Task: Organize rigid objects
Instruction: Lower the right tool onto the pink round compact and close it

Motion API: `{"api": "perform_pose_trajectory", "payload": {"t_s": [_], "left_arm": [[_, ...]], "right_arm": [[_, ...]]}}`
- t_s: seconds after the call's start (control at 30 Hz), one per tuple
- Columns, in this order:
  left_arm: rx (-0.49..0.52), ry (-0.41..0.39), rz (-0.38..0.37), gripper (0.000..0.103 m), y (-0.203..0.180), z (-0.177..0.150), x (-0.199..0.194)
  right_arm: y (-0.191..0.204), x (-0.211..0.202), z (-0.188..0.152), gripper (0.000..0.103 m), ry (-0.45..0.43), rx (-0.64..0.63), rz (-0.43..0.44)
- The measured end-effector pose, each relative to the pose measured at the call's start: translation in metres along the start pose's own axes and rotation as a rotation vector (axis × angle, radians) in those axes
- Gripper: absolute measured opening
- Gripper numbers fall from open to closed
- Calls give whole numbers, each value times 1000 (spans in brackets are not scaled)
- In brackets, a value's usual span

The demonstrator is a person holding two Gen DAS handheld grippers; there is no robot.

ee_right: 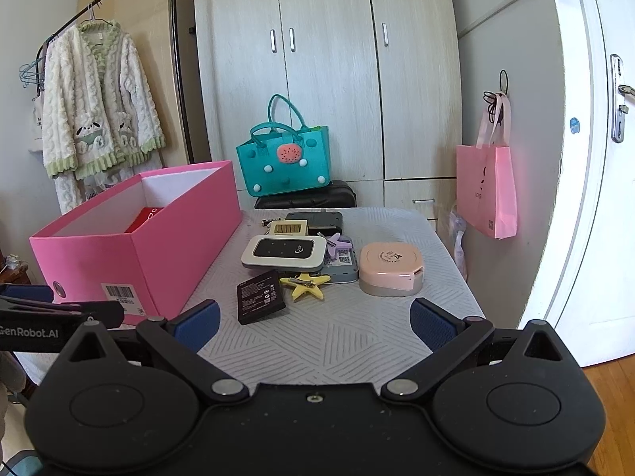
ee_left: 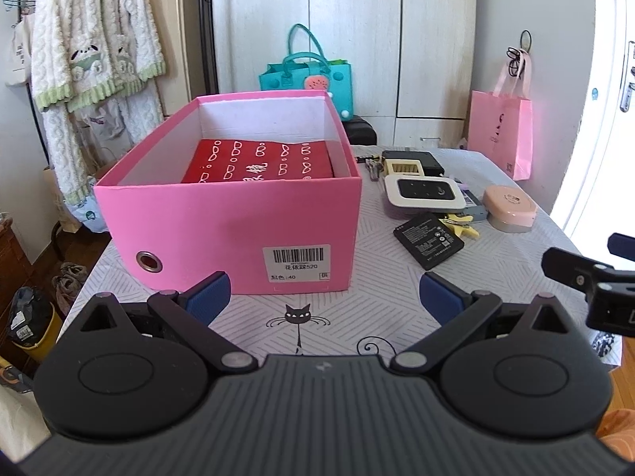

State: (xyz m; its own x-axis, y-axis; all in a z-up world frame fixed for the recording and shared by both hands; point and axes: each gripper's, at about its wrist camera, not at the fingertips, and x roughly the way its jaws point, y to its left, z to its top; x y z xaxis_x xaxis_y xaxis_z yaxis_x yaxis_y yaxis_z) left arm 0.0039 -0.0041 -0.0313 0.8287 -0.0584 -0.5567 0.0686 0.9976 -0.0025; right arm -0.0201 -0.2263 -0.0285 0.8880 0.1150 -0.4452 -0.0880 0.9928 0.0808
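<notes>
Right wrist view, nearest first: my right gripper [ee_right: 313, 327] is spread wide with nothing between its blue pads, hovering over the patterned tablecloth [ee_right: 337, 341]. My left gripper [ee_left: 323, 297] is just as wide open and empty, facing the short end of the pink box [ee_left: 238, 222]. Just ahead of the right fingers lies the black battery [ee_right: 260, 296], touching the yellow star clip [ee_right: 305, 283]. Beyond them sit the white pocket router [ee_right: 283, 253] and the pink round case [ee_right: 391, 267], then a beige comb-like piece [ee_right: 288, 228] and a dark flat device [ee_right: 319, 220]. Inside the box I see only a red packet [ee_left: 260, 160]. I judge the sorting barely begun: nearly the whole pile waits outside the box, well apart from it.
</notes>
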Motion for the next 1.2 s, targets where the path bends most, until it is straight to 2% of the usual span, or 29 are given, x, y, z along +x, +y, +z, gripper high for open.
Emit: {"api": "perform_pose_trajectory", "payload": {"t_s": [0.23, 0.33, 0.47, 0.6, 0.73, 0.9, 1.0, 1.1, 1.2], "left_arm": [[7, 24, -34, 101, 3, 0, 10], [10, 23, -46, 100, 6, 1, 13], [28, 9, -53, 100, 16, 11, 11], [84, -9, -42, 100, 31, 34, 4], [174, -2, 30, 100, 47, 63, 5], [194, -2, 80, 100, 84, 101, 8], [191, 42, 132, 100, 106, 122, 29], [214, 88, 200, 96, 125, 137, 57], [169, 188, 188, 84, 145, 147, 88]], "right_arm": [[2, 6, -1, 103, -18, -14, 29], [3, 6, -3, 103, -64, -40, 45], [-10, 9, 0, 103, -137, -60, 124], [-31, 26, 16, 103, -94, -41, 125], [-49, 48, 26, 103, -34, -56, 107], [-66, 84, 30, 103, 77, -66, 82], [-75, 103, 31, 102, 103, -65, 73], [-83, 125, 35, 97, 153, -41, 82], [-82, 143, 38, 93, 189, -62, 82]]}}
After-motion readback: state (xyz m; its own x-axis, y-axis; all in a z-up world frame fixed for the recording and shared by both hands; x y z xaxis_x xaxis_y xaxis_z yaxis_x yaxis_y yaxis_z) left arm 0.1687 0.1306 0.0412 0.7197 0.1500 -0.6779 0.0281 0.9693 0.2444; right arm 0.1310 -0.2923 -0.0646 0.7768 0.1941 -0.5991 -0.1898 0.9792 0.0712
